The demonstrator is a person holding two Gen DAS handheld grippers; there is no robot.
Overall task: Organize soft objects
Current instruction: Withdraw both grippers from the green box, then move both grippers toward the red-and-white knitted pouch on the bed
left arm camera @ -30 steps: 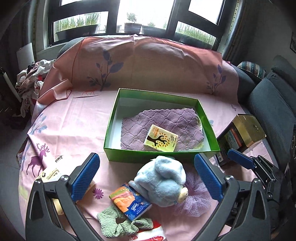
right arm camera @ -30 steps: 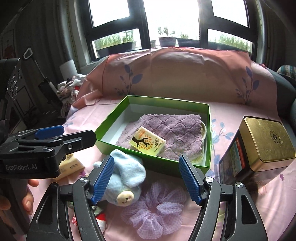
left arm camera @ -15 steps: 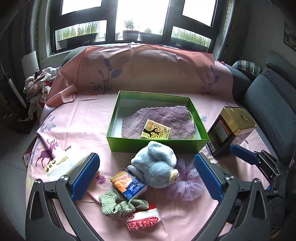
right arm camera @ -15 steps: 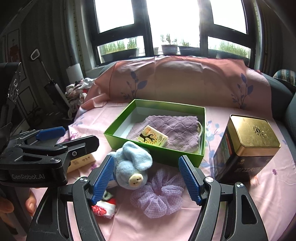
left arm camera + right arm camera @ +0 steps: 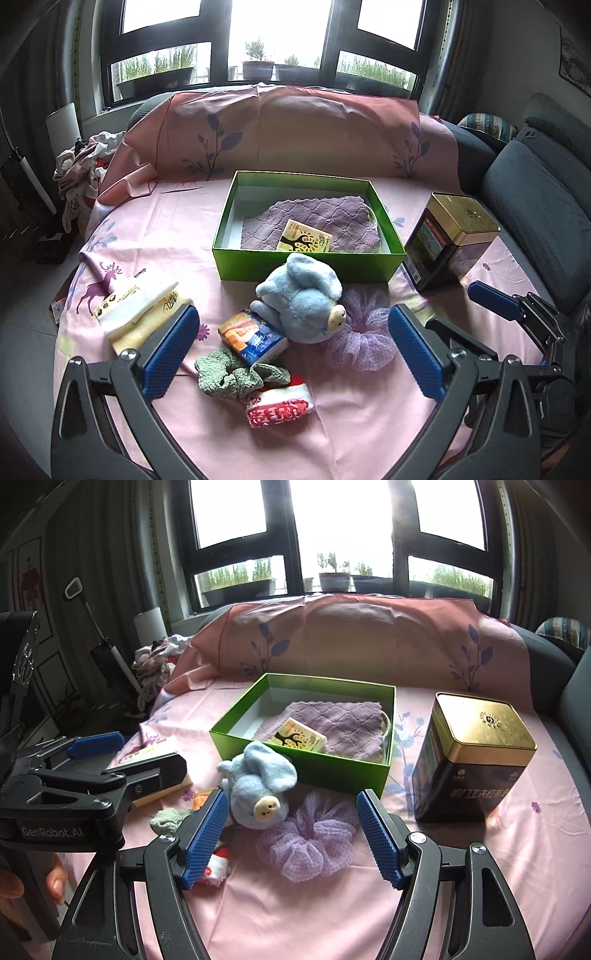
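Observation:
A green box on the pink tablecloth holds a purple cloth and a yellow tissue pack. In front of it lie a blue plush toy, a lilac scrunchie, an orange-blue tissue pack, a green knitted scrunchie and a red-white sock. My left gripper stands open, above the near items and touching none. My right gripper is open too, with nothing between its pads.
A gold-lidded dark tin stands right of the box. A yellow-white tissue packet lies at the left. A grey sofa lies to the right, a heap of clothes at far left. A hand holds the left gripper.
Both grippers have drawn back from the box, so the box and toys look smaller and farther. The red-white sock and the tin have come fully into the left view. Nothing was grasped.

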